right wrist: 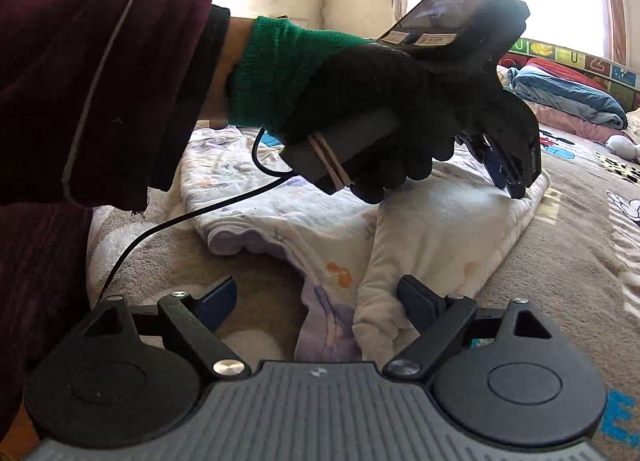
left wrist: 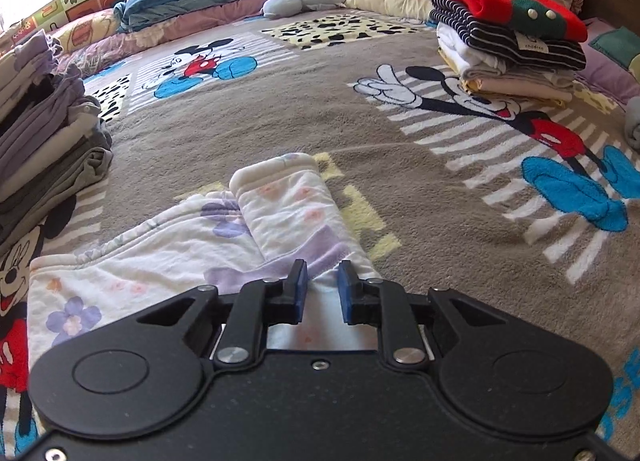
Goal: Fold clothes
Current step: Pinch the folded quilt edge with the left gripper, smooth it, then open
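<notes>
The right gripper point(right wrist: 316, 297) hovers with jaws spread wide, a fold of the white floral garment point(right wrist: 436, 229) lying between them, untouched. The left gripper point(left wrist: 322, 281) has its blue pads point(left wrist: 301, 289) narrowly parted over the garment's point(left wrist: 280, 217) folded sleeve, pinching nothing. The garment lies on the Mickey Mouse blanket point(left wrist: 320, 109). Farther off, folded piles stand left point(left wrist: 44, 133) and right point(left wrist: 516, 49).

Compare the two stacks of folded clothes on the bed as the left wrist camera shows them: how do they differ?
The left stack is mostly grey and lilac; the right stack is white and cream with a striped piece.
The right stack is topped by a bright red garment; the left stack has none.
Both rest on the Mickey Mouse blanket.
</notes>
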{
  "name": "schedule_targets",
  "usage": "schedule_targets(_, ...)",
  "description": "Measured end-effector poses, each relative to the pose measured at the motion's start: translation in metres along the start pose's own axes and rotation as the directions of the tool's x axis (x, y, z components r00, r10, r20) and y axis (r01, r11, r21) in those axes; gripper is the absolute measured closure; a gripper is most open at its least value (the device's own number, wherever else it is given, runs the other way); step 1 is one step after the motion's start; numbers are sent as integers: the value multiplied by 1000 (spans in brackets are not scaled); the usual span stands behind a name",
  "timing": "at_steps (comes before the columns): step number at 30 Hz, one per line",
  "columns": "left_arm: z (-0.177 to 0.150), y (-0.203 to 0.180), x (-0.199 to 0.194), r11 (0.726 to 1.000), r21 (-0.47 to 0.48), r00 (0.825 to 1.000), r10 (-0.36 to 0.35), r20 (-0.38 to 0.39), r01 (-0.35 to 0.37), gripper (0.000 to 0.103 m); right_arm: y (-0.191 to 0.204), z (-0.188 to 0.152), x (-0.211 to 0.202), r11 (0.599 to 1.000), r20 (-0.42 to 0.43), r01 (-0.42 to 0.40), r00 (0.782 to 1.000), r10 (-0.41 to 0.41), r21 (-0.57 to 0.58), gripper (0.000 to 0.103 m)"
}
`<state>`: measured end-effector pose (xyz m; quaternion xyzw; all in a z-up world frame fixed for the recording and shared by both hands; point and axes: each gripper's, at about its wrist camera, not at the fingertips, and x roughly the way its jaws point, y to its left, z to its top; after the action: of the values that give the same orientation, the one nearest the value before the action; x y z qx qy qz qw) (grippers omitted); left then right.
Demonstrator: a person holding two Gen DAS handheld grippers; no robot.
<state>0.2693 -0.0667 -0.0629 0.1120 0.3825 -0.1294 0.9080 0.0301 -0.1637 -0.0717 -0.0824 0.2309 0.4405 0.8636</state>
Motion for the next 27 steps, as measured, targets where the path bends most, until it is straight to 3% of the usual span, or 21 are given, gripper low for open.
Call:
schedule_targets(7, 10, 16, 11, 992, -129, 999, 5, -44, -11, 81, -4, -3, 3, 999, 1, -16, 1000, 15, 32, 14)
schedule_targets(13, 7, 24, -45, 981, -195, 995, 44, 88, -26, 81, 2, -10, -3, 999, 44, 28, 999, -27, -19, 14)
schedule_targets(17, -18, 23, -91, 984, -178, 987, 40, 153, -13, 81, 6, -9, -11, 998, 77, 63, 995, -61, -27, 14)
schedule_targets(21, -63, 17, -128, 975, -216, 978, 0, 210, 47, 81, 15, -10, -19, 996, 90, 80, 993, -77, -33, 14)
schedule_targets(24, -92, 7, -140, 970, -229, 970, -24, 241, 81, 81, 23, -11, -26, 997, 79, 78, 994, -75, -27, 14)
schedule_targets(27, -106, -6, -128, 978, -197, 976, -29, 216, 73, 81, 25, -12, -35, 996, 47, 84, 995, -84, -14, 14)
